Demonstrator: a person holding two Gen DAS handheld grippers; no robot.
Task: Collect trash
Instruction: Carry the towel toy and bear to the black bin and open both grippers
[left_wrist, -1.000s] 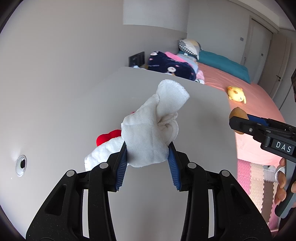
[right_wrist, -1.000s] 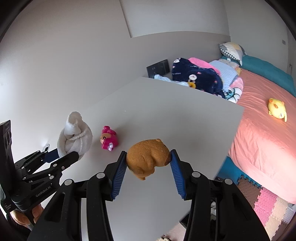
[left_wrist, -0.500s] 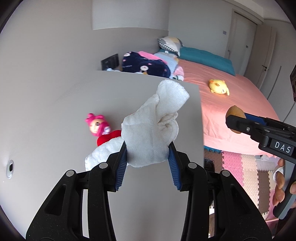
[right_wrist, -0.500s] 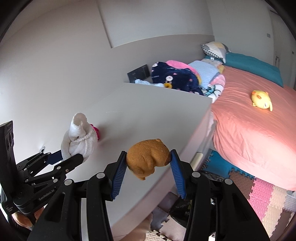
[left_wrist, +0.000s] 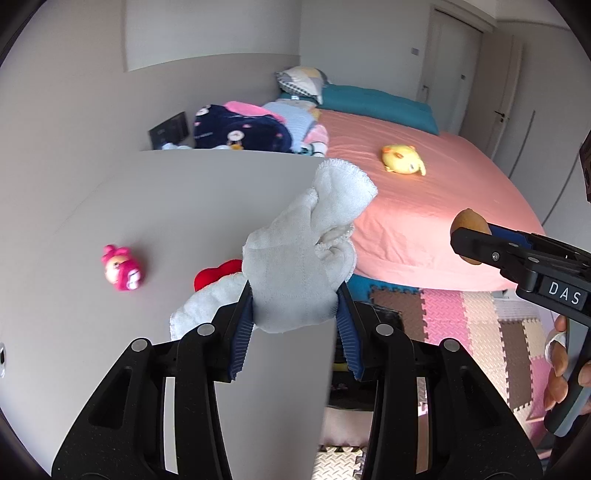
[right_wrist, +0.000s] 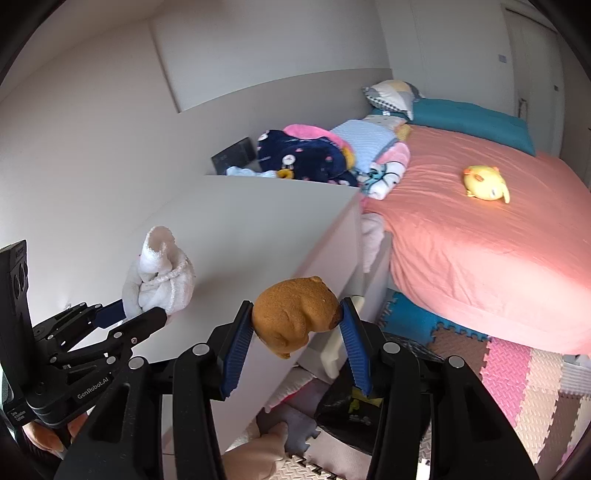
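We have the left gripper (left_wrist: 295, 325) clamped on a bunched white cloth (left_wrist: 306, 258), its blue pads pressed into the fabric, with a loose tail hanging below toward the grey table (left_wrist: 184, 206). Our right gripper (right_wrist: 297, 332) is closed on a brown plush animal (right_wrist: 295, 314), pinched at its flanks, held out past the table's edge above what looks like a dark bin bag (right_wrist: 347, 410) on the floor (mostly hidden by the fingers, so we cannot be sure). A pink doll (left_wrist: 122, 267) and a red item (left_wrist: 218, 275) lie on the table, well apart from both grippers. The risks we see: the cloth's trailing end could snag or sweep the red item just beside it, and the rounded plush could squirm out of a side pinch and miss the bag if we release off-centre.
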